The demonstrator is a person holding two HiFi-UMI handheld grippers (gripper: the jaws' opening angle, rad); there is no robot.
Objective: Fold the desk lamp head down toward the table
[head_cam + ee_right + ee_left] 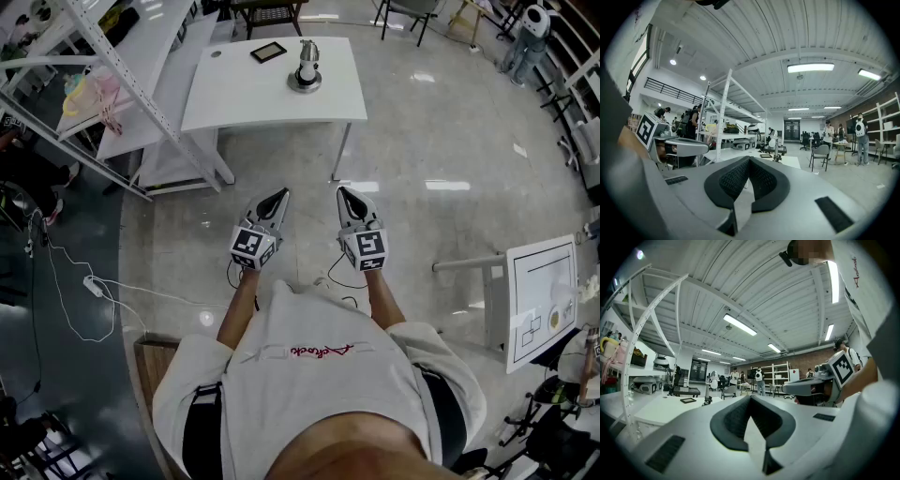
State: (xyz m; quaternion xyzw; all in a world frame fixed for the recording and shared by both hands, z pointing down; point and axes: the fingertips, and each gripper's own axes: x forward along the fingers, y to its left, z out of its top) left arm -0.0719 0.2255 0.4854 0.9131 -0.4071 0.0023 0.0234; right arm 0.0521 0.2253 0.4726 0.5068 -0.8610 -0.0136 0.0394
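left hand-held gripper (280, 194): clenched, dark pads pressed together at the tips, nothing between them. held level in front of the person's body, above the pale floor (422, 141), touching nothing. seen along its own jaws as left hand-held gripper (750, 397): pads closed to a narrow v, no object gripped.

right hand-held gripper (343, 192): likewise clenched and empty. held level, just beside the left one, tips apart from it, touching nothing. seen along its own jaws as right hand-held gripper (749, 158): pads meeting at the front, nothing held.

marker cube (253, 247) at the rear of the left unit, a matching one at the rear of the right unit.

desk lamp (305, 70): standing on its round base on the white table (234, 98), toward the right part of the top. well ahead of both units and well apart from them, untouched. pose of the lamp head too small to tell in any view. same lamp small and distant past the closed pads in both gripper views.

dark flat frame (268, 52): lying on the same table, left of the lamp, apart from it.

white metal rack (122, 75): left of the table.
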